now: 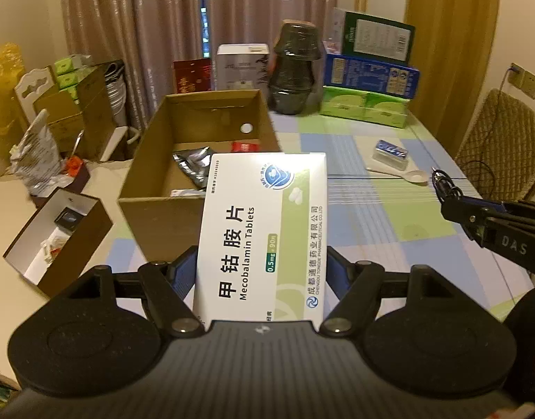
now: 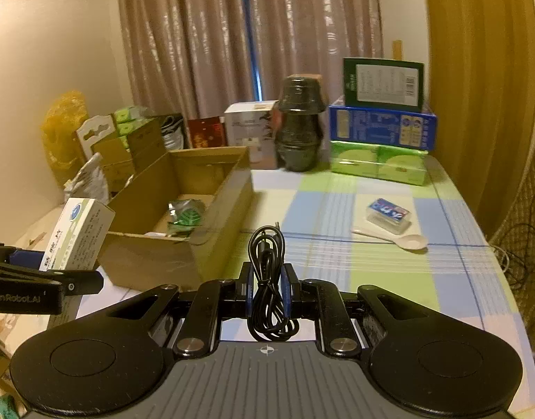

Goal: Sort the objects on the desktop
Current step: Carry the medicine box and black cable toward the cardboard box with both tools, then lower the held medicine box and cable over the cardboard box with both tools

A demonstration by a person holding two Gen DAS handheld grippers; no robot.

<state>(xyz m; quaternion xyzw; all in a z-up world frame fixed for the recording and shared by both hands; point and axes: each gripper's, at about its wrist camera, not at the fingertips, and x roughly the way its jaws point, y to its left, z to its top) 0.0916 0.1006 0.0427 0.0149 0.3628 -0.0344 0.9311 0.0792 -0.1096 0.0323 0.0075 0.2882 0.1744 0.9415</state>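
My left gripper (image 1: 262, 269) is shut on a white and green Mecobalamin tablet box (image 1: 264, 230) and holds it above the table, just in front of the open cardboard box (image 1: 155, 209). The tablet box also shows in the right wrist view (image 2: 77, 234). My right gripper (image 2: 267, 288) is shut on a coiled black cable (image 2: 267, 279) above the checked tablecloth, to the right of the cardboard box (image 2: 162, 258). The cardboard box holds a silver foil pouch (image 1: 192, 166) and a small red packet (image 1: 244, 146).
On the tablecloth lie a blue-labelled clear case (image 2: 389, 214) and a white spoon (image 2: 407, 242). At the back stand a dark jar (image 2: 298, 125), a white carton (image 2: 248, 122), green tissue packs (image 2: 379, 162) and stacked boxes (image 2: 382, 125). An open white-lined box (image 1: 58, 241) sits at left.
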